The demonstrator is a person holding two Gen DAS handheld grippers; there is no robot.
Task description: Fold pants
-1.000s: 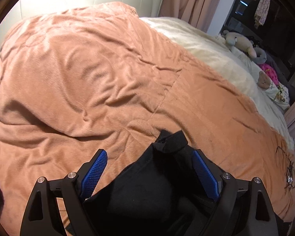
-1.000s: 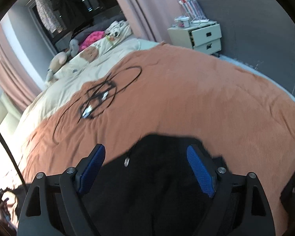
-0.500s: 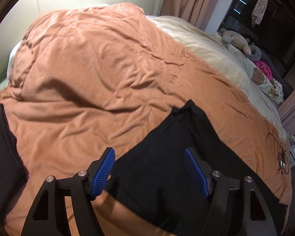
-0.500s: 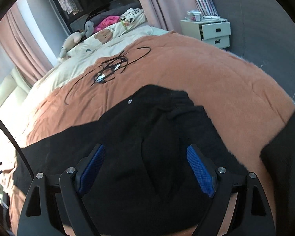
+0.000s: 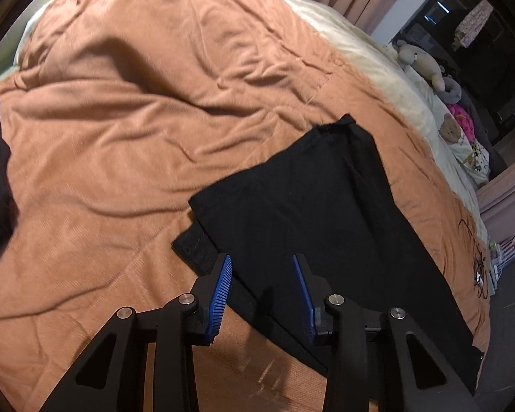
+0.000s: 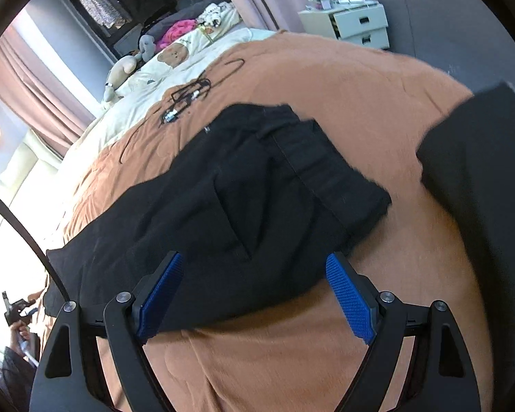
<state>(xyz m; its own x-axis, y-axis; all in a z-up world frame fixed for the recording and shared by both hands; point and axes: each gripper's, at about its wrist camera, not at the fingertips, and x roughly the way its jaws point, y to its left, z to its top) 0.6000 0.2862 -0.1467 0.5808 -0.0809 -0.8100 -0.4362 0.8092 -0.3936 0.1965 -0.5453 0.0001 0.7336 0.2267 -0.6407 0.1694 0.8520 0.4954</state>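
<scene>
**Black pants laid out flat, both grippers drawn back**

Black cloth now lies spread across the orange blanket [image 5: 127, 158]. A second ago the pants [image 5: 319, 213] sat bunched between the jaws of both grippers; now they stretch along the near edge of the bed, hem end in the left wrist view and waistband end in the right wrist view, where the waistband is turned back over itself.

The left gripper [image 5: 261, 276] hovers over the near hem edge with its jaws closing; cloth shows between the pads, but they do not press it yet. The right gripper [image 6: 254, 276] stands wide apart over the waist end, holding nothing.

Judged from this, the spreading step is done and the first fold has not begun. The 2 leg layers sit slightly offset at the hem corner, so that edge may need evening before folding. A tangle of cable [image 6: 189, 98] lies beyond the pants, clear of them.
</scene>
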